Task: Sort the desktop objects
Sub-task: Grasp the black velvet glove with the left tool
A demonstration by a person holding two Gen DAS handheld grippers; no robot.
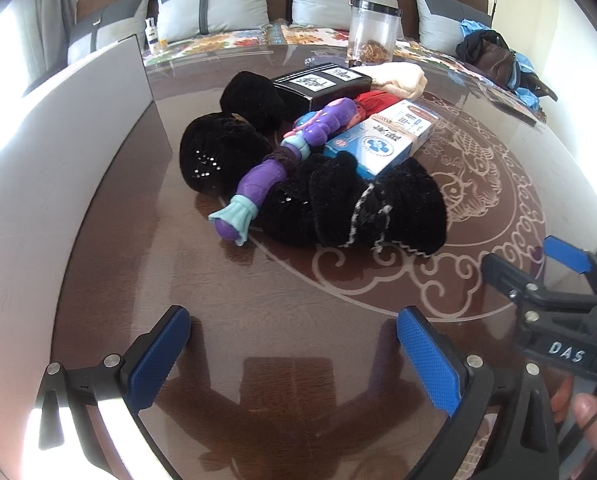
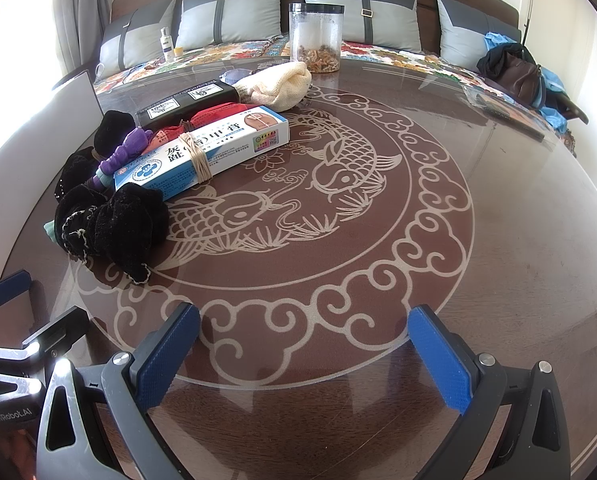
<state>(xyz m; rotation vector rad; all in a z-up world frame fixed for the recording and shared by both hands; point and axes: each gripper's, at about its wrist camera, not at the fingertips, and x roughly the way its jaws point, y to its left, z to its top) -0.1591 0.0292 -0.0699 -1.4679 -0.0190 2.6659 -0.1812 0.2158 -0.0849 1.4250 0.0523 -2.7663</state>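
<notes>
A heap of objects lies on the round brown table (image 1: 298,320): black fuzzy cloth bundles (image 1: 358,212), a purple and teal toy (image 1: 258,184), a blue-white medicine box (image 1: 382,140) bound with rubber bands, a black box (image 1: 322,84), a red item (image 1: 374,102) and a cream knit cloth (image 1: 398,78). My left gripper (image 1: 294,354) is open, low over the table, in front of the heap. The right gripper (image 2: 304,354) is open too, over the fish pattern, with the heap to its far left: black cloth (image 2: 110,224), medicine box (image 2: 202,148), cream cloth (image 2: 278,84).
A clear jar (image 2: 316,36) with dried bits stands at the table's far edge. A grey upright panel (image 1: 78,120) lines the left side. Beyond the table, a sofa holds grey cushions (image 2: 230,12), a small bottle (image 2: 166,44) and a dark bag (image 2: 514,68). A hand (image 1: 586,412) holds the right gripper.
</notes>
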